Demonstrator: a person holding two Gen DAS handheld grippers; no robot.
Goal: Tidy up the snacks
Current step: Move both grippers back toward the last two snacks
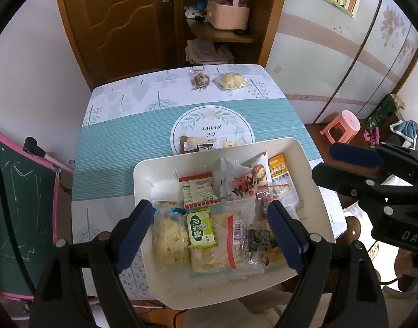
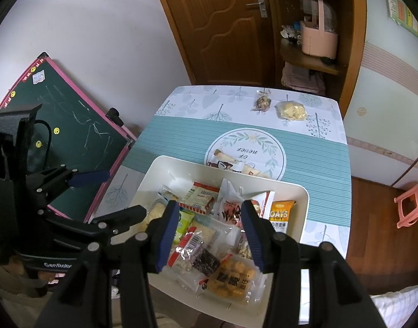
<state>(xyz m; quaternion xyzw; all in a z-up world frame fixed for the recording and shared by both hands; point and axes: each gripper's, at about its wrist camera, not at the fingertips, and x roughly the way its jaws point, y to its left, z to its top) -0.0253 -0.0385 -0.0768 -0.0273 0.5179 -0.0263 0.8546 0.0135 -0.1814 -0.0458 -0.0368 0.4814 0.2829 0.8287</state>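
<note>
A white tray [image 1: 165, 164] sits at the table's near edge, full of several wrapped snacks, also in the right wrist view [image 2: 159, 169]. My left gripper [image 1: 211, 229] hangs open and empty above the tray's near half. My right gripper [image 2: 210, 232] is open and empty above the tray too; it shows at the right in the left wrist view [image 1: 343, 164]. Beyond the tray lie brown-and-white snack packets [image 1: 200, 145] on the round emblem. At the far edge lie a dark nut ball packet [image 1: 200, 79] and a pale yellow puffed snack [image 1: 231, 81].
The table has a teal and white cloth [image 1: 121, 142]. A green chalkboard with pink frame [image 2: 72, 125] leans at the left. A wooden door and shelf with a pink basket [image 1: 228, 13] stand behind. A pink stool [image 1: 343, 125] stands on the floor at the right.
</note>
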